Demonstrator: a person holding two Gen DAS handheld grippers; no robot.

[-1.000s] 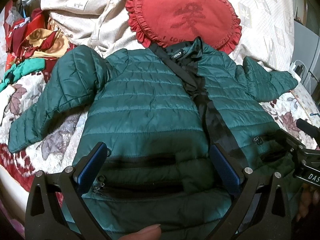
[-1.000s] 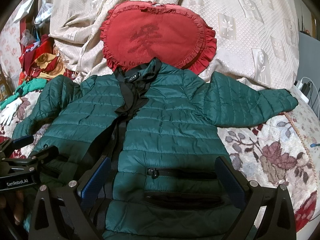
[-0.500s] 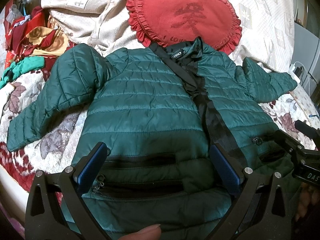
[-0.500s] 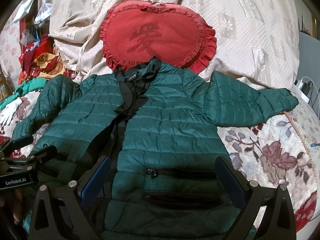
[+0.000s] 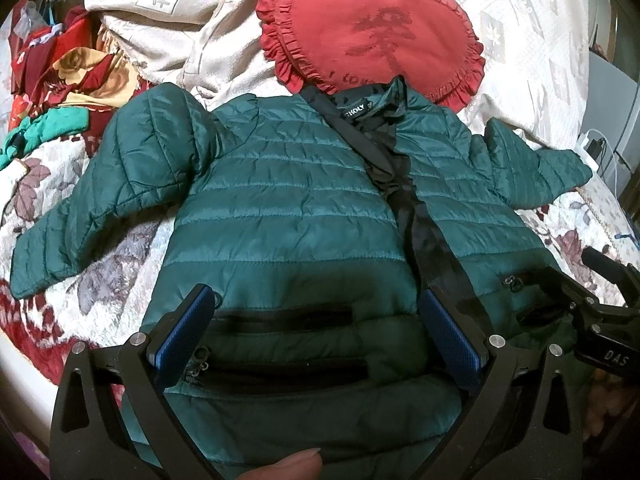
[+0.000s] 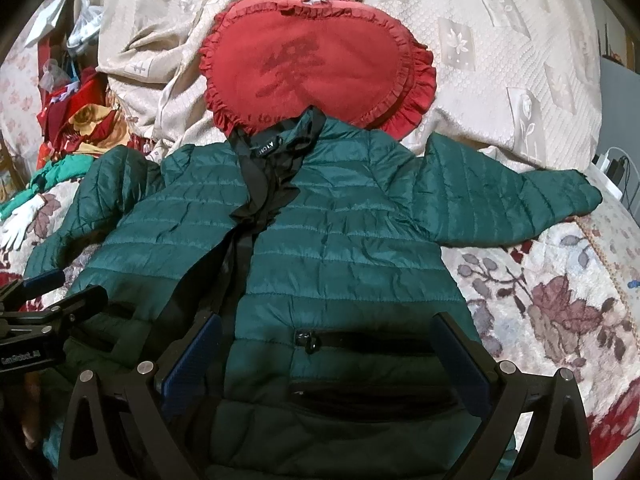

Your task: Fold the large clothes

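Almost nothing has moved since the earlier pictures: both tools hang in nearly the same spots over the bottom of the jacket, and the jacket lies as it did. The green puffer jacket [image 5: 288, 208] is spread flat on the bed [image 6: 560, 300], front side up, with its black collar [image 5: 372, 108] touching the red heart pillow [image 5: 376, 28] at the far end and its hem close to the person. So its long way runs straight away from the tools, from hem to collar. The left tool [image 5: 316, 320] is wide open and holds nothing; its blue pads [image 5: 182, 330] sit on either side of the left pocket zip [image 5: 280, 314]. The right tool [image 6: 326, 358] is wide open too and empty, over the right pocket zip [image 6: 360, 340]. The left sleeve [image 5: 100, 208] sticks out to the left side and bends down toward the person. The right sleeve [image 6: 508, 196] sticks out straight to the right side. Each sleeve lies nearer to the tool on its own side, so I think the left tool would reach for the left sleeve and the right tool for the right sleeve, to fold them in over the middle. A pile of colored clothes [image 5: 60, 76] sits far off at the left, away from the jacket. No fold looks done yet.
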